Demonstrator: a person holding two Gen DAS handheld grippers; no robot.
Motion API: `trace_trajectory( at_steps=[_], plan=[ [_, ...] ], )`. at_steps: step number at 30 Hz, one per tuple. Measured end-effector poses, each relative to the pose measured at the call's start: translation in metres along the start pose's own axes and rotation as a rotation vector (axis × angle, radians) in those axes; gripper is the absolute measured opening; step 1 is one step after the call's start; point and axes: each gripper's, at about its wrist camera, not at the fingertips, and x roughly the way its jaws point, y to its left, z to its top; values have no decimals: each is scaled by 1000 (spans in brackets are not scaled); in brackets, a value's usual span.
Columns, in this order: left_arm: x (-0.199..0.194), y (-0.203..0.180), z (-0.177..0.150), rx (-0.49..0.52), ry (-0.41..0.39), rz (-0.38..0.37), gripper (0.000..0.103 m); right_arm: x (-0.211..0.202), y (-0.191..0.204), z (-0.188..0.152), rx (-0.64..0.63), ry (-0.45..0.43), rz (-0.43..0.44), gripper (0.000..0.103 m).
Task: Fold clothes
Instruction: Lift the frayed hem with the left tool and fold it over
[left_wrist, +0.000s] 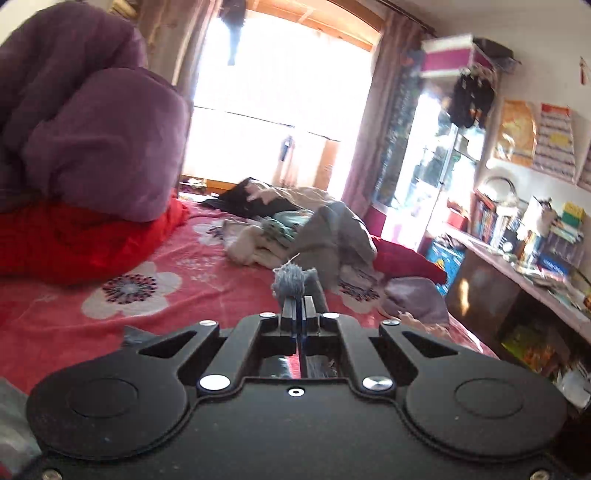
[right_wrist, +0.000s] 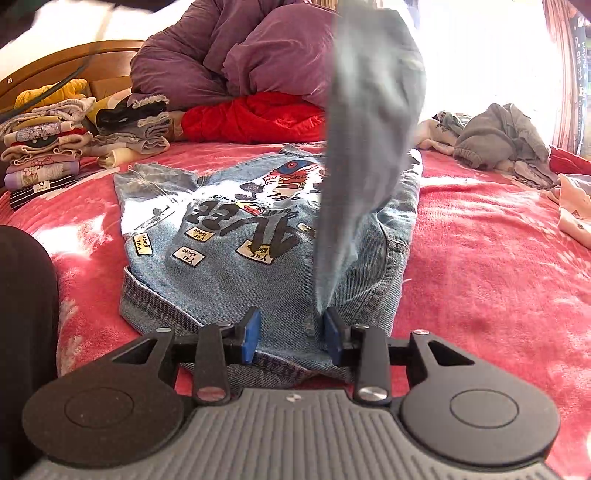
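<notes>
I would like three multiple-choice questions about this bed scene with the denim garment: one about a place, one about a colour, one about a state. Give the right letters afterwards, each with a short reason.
1. Where do the stacks of folded clothes stand, seen from the right wrist camera?
A. far left, by the headboard
B. on the denim garment
C. at the right edge of the bed

2. What colour are the pads of the right gripper?
A. red
B. blue
C. white

3. How do the jaws of the left gripper stand?
A. wide open over the bed
B. shut on a frayed grey-blue edge of cloth
C. shut on nothing

Answers:
1 A, the stacks sit left of the denim garment, by the wooden headboard.
2 B, both pads are blue.
3 B, a frayed grey-blue tuft sticks out of the closed jaws.
</notes>
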Motion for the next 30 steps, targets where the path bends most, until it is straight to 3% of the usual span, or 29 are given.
trace_trajectory(
  at_steps=[5,12,15,18,21,24,26,30],
  plan=[
    [-39,75,-35,-191,-24,132,1,-8,-1,3,-1,-16,-4,48],
    [-22,146,-110,-392,75,253,1,-28,-2,5,-29,-50,-53,52],
    [-18,158,-119,-420,87,262,1,-32,0,9,-61,-110,-90,55],
    [-21,166,-117,-440,43,236,1,-25,2,14,-86,-158,-99,62],
    [-22,170,-116,-446,5,194,1,14,-7,6,3,90,-45,66],
    [-23,173,-115,-474,-16,145,1,6,-3,12,-59,69,-48,63],
    [-27,175,-111,-533,-44,70,1,-1,-2,18,-93,46,-58,62],
    [-31,161,-93,-543,-92,-41,1,-1,0,20,-159,15,-75,61]
  ],
)
